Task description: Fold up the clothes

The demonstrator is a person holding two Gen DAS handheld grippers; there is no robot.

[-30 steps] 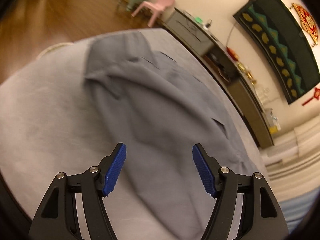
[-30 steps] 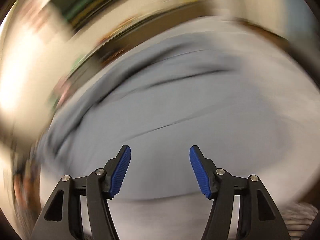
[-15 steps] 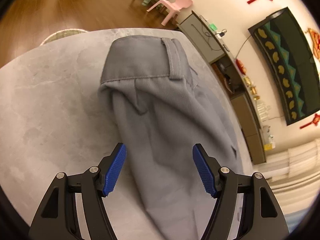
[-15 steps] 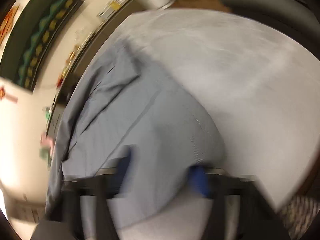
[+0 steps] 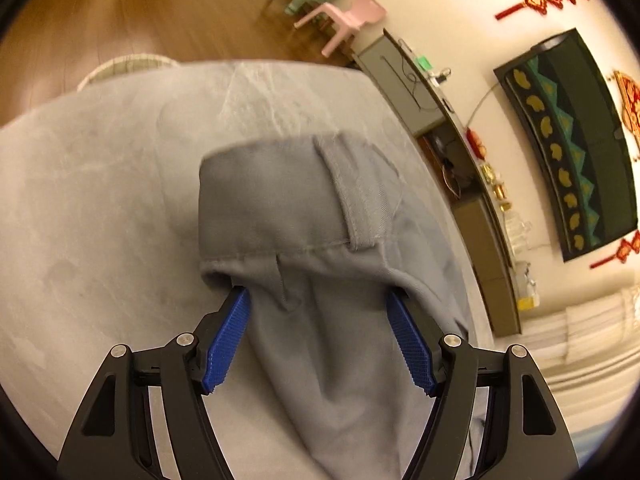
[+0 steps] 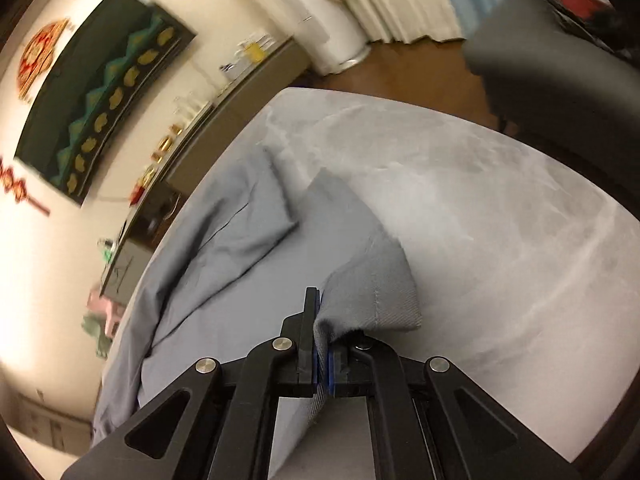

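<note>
Pinching a hemmed edge of the gray trousers [image 6: 240, 280], the right tool [image 6: 322, 364] has its jaws closed down to the thickness of the cloth, and the fabric rises from the grip in a small peak. The left tool [image 5: 318, 344] stands wide, one blue pad on each side of the trousers [image 5: 320, 280] just below the waistband, whose lower edge drapes over both fingertips; nothing is clamped there.

From the tools outward, the trousers lie lengthwise along the pale marbled counter [image 5: 100, 220], waistband with its belt loop [image 5: 352, 200] at the left tool's end, the hem end at the right tool.

By my reading, a grasp is being set up at both ends: one end is held, the other only straddled. The next move seems to call for the left tool to close on the waistband, so that both ends can be lifted together and one carried over toward the other. Whether an earlier fold already sits in the cloth I cannot tell.

Only the right view shows the closed grip, a second loose flap lying beyond it, and a dark chair [image 6: 560, 80] past the counter's far edge. Only the left view shows the waistband, the wooden floor and two small plastic chairs [image 5: 340, 16].
</note>
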